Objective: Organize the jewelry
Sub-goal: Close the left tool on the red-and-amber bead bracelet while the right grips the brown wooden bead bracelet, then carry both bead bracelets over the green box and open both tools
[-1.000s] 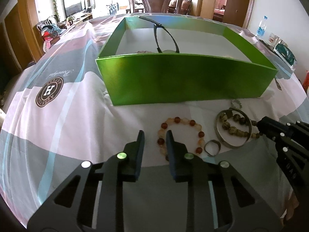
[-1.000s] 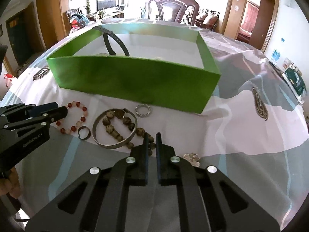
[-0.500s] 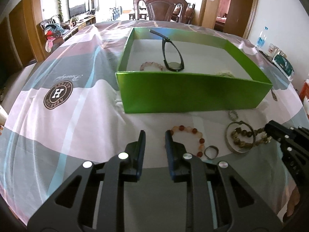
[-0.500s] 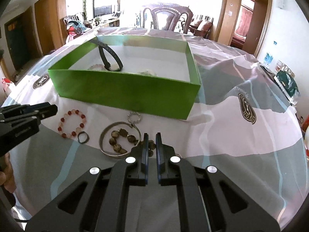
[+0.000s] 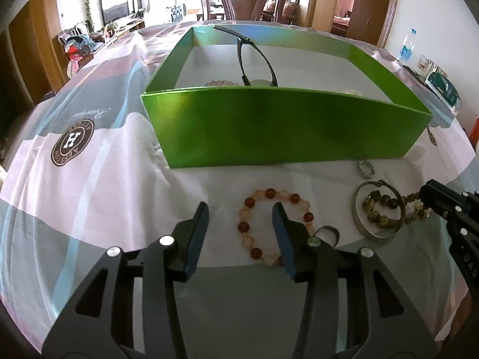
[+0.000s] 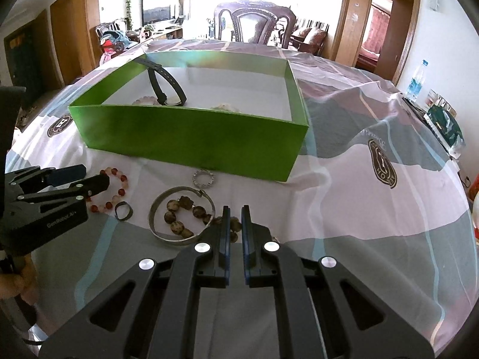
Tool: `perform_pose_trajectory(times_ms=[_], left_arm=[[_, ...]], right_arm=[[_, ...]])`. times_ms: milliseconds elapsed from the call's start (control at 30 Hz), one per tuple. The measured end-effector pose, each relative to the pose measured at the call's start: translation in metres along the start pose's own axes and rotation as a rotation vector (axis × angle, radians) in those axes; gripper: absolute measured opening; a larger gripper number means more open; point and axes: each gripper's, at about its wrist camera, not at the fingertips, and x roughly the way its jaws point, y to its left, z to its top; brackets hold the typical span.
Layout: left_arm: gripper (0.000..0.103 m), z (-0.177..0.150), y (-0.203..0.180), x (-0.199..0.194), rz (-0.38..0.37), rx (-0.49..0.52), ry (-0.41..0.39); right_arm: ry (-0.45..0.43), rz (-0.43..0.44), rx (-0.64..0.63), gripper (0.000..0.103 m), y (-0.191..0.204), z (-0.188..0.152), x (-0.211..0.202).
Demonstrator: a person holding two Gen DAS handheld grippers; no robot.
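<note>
So the box (image 5: 284, 131) already holds a watch (image 5: 257, 59) and a few pieces — left gripper (image 5: 239, 224) wide apart, empty, straddling the red bracelet (image 5: 275, 224) near the box; right gripper (image 6: 235, 224) nearly closed, empty, by the brown beads (image 6: 179, 212). Bangle (image 6: 182, 218) and two rings remain.

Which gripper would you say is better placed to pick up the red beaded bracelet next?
Left. The left gripper has open jaws right at the red beaded bracelet; the right gripper is nearly closed over the brown beads.
</note>
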Motion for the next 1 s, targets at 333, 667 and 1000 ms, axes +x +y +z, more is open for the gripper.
perform_pose_trajectory(times_ms=[333, 667, 1000], left_arm=[[0.008, 0.005, 0.008, -0.019, -0.048, -0.018, -0.053], [0.008, 0.033, 0.016, -0.070, -0.077, -0.049, -0.194], [0.009, 0.042, 0.005, -0.064, -0.096, -0.029, -0.183]], right_arm=[[-0.048, 0.000, -0.011, 0.007, 0.002, 0.004, -0.008], [-0.263, -0.042, -0.058, 0.002, 0.009, 0.034, -0.049], [-0.145, -0.009, -0.004, 0.004, -0.004, 0.034, -0.021]])
